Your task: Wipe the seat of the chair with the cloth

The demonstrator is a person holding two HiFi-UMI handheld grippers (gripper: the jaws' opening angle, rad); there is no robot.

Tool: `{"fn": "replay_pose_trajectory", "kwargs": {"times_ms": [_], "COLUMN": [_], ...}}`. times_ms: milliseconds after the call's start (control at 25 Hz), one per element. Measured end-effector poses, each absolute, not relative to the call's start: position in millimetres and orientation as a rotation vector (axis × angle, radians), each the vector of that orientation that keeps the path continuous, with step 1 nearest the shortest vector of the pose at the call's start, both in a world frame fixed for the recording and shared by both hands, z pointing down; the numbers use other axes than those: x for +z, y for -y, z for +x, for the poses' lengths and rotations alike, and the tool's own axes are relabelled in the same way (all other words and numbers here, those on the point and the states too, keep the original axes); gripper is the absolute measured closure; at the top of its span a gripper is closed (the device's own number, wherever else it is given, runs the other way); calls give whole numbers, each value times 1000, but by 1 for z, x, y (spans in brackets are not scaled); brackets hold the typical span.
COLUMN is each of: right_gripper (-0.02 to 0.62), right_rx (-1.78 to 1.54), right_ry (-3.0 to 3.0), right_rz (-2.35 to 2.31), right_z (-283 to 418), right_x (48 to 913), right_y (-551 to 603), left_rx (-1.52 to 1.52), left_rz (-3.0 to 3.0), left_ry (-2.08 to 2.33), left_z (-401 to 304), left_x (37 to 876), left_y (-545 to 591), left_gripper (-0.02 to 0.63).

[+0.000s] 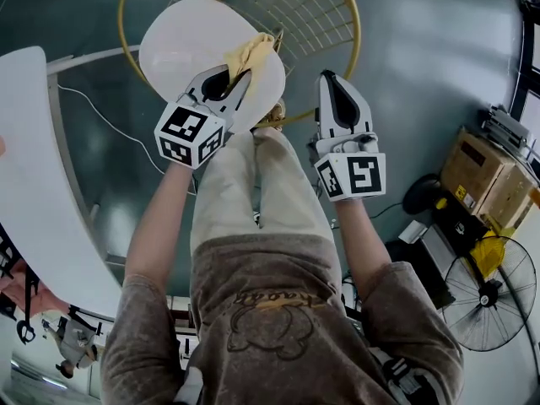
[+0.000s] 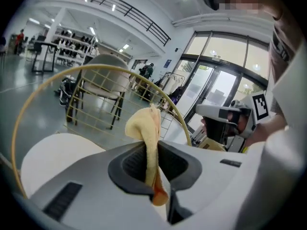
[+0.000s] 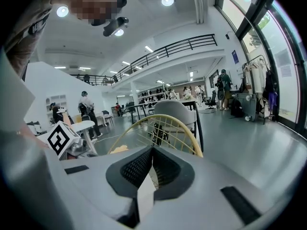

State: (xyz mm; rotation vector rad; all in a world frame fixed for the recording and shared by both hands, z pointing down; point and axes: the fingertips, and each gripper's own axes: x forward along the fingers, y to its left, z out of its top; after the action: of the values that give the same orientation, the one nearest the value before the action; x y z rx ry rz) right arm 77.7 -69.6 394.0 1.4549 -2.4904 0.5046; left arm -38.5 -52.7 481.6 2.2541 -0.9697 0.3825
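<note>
A chair with a round white seat [image 1: 181, 40] and a yellow wire back [image 1: 295, 7] stands in front of me. My left gripper [image 1: 240, 78] is shut on a yellow cloth [image 1: 253, 53] and holds it above the seat's right part. In the left gripper view the cloth [image 2: 146, 133] stands up between the shut jaws, with the seat [image 2: 53, 157] below left and the wire back [image 2: 96, 95] behind. My right gripper [image 1: 331, 78] hovers to the right of the seat with its jaws together and nothing in them. The right gripper view shows the wire back [image 3: 163, 128] beyond the shut jaws.
A curved white table [image 1: 34, 184] lies at the left. Cardboard boxes [image 1: 494, 175] and a black floor fan [image 1: 494, 298] stand at the right on the dark floor. Another chair [image 2: 108, 83] stands behind the wire back, and people are far off in the hall.
</note>
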Motion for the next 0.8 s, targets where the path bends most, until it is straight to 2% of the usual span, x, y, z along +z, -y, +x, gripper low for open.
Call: {"fn": "replay_pose_trajectory", "kwargs": {"times_ms": [440, 800], "right_gripper": [569, 569], "right_rx": [552, 580], "right_ry": [2445, 2413], "right_rz": [1502, 1539], "right_z": [89, 98], "right_x": [405, 413], "right_y": [64, 59], "left_rx": [505, 700], "left_rz": [2169, 2081], "left_ry": [507, 501], "left_z": [27, 44], "left_x": [541, 614], "left_y": [14, 7], "left_gripper": [558, 558]}}
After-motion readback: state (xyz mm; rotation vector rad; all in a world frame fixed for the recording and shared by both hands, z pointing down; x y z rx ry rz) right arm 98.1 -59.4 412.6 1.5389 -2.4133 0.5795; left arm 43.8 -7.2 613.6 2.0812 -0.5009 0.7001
